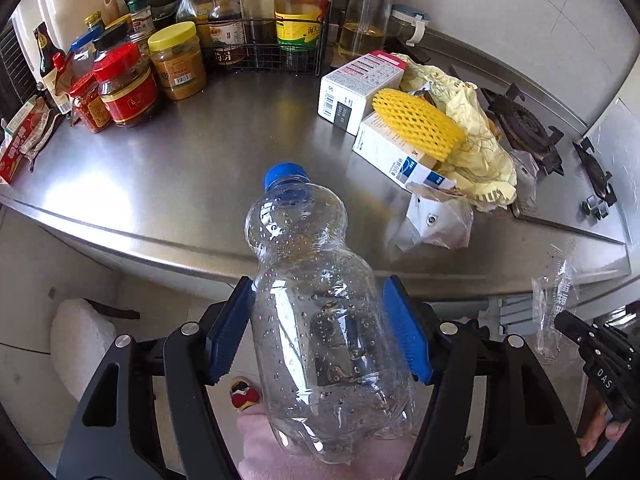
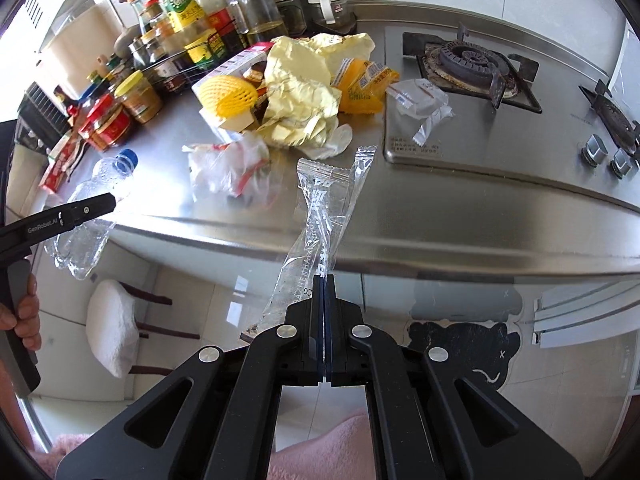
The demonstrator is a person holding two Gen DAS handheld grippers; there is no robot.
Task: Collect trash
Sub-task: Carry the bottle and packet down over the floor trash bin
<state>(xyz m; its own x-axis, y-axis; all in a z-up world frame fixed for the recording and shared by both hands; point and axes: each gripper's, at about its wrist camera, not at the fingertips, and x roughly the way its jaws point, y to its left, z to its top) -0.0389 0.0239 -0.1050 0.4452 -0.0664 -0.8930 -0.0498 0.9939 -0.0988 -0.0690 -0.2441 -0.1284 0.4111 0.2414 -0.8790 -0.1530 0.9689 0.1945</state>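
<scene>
Two pieces of trash are already off the counter and in my grip, one per claw. My left gripper has its blue pads pressed against the waist of an empty plastic bottle, cap pointing away from me toward the counter; I judge the narrow middle was taken because the wide belly would slip out of the jaws. The bottle hangs out past the counter edge, over the floor. My right gripper has its jaws pressed together on the lower end of a clear wrapper, which stands up limp and twisted from the pinch; such thin film needs a full squeeze or it slides free. That wrapper too is held just in front of the counter edge, clear of the surface. On the counter, the rest of the trash lies heaped beside the stove: crumpled yellow paper, a yellow foam net resting on two small boxes, an orange packet and a crinkled plastic bag. The jars and sauce bottles at the back look like keepers. I see no bin in either view, so I cannot say where these two loads should go.
</scene>
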